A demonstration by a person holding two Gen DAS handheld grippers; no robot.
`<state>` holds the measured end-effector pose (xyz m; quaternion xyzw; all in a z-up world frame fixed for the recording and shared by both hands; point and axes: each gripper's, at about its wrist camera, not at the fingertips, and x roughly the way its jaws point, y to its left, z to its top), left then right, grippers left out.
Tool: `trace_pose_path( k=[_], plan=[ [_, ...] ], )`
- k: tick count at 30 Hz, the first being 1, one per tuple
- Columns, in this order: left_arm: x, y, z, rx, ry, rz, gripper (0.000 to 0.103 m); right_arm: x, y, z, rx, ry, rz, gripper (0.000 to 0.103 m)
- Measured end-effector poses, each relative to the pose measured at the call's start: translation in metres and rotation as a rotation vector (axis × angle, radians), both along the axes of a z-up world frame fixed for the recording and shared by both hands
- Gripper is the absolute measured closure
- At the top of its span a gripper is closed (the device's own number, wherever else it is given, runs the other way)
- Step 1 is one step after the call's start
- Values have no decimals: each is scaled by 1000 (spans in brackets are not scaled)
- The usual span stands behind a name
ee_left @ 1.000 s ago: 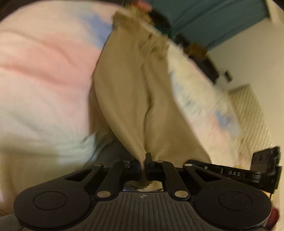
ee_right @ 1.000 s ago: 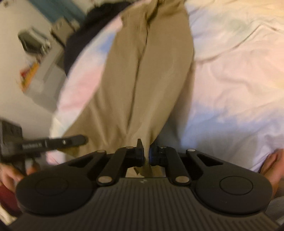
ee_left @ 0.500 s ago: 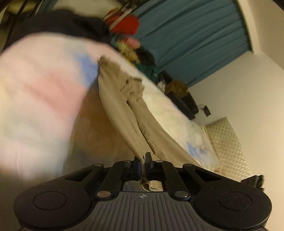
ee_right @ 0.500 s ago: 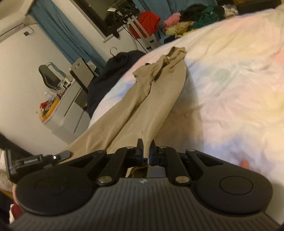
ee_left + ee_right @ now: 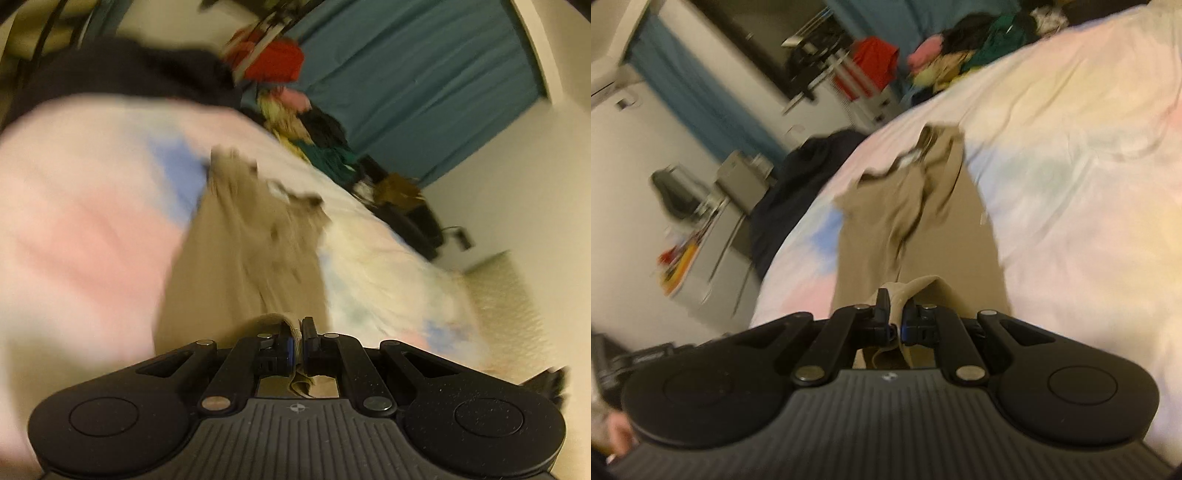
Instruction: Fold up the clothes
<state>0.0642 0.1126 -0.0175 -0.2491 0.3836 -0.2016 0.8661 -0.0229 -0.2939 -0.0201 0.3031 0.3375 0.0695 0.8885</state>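
While both clamp hems, left gripper [image 5: 298,341], right gripper [image 5: 895,318], khaki trousers [image 5: 255,251] stretch ahead over bedsheet [image 5: 1071,177].

no legible text, labels, numbers

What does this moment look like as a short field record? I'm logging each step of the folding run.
garment: khaki trousers, lying lengthwise on the bed
surface: pastel tie-dye bedsheet
left tongs: shut on a hem end of the trousers
right tongs: shut on the other hem end
far end of garment: waistband, resting on the sheet
background: pile of mixed clothes beyond the bed, teal curtain
image quality: motion blur in both views
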Motion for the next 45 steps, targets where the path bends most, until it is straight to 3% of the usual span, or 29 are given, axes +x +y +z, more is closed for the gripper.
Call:
trace_pose_path(
  k=[2, 5, 10, 15, 19, 24, 28, 30, 32, 34, 36, 40, 44, 45],
  plan=[
    [30, -13, 7, 89, -60, 34, 98, 35, 2, -4, -21, -19, -46, 95],
    [74, -28, 1, 148, -82, 63, 98, 81, 8, -18, -59, -18, -104, 94],
    [120, -44, -24, 292, -168, 92, 98, 128, 14, -48, -91, -8, -124, 94],
    [155, -45, -64, 285, -186, 95, 98, 157, 19, -71, -215, -50, -101, 94],
    [179, -59, -96, 376, -184, 79, 98, 185, 18, -94, -230, -18, -91, 94],
    [199, -68, -130, 421, -141, 43, 98, 208, 15, -126, -268, 36, -78, 94],
    [208, -68, -145, 410, -100, 42, 98, 214, 20, -139, -305, 44, -60, 94],
    [206, -72, -141, 449, -119, 26, 97, 217, 21, -140, -306, 52, -55, 94],
    [201, -76, -137, 479, -140, 17, 91, 217, 18, -137, -291, 60, -55, 94],
    [191, -78, -131, 499, -157, 9, 66, 215, 15, -133, -269, 64, -66, 94],
    [179, -78, -122, 514, -171, 29, 45, 210, 12, -128, -255, 67, -82, 87],
    [143, -75, -93, 534, -240, 60, 19, 179, 9, -101, -264, -15, -132, 17],
    [98, -74, -67, 561, -300, 41, 15, 138, 17, -65, -300, -133, -129, 15],
    [87, -74, -63, 562, -314, 36, 10, 129, 21, -57, -317, -152, -124, 15]
  ],
)
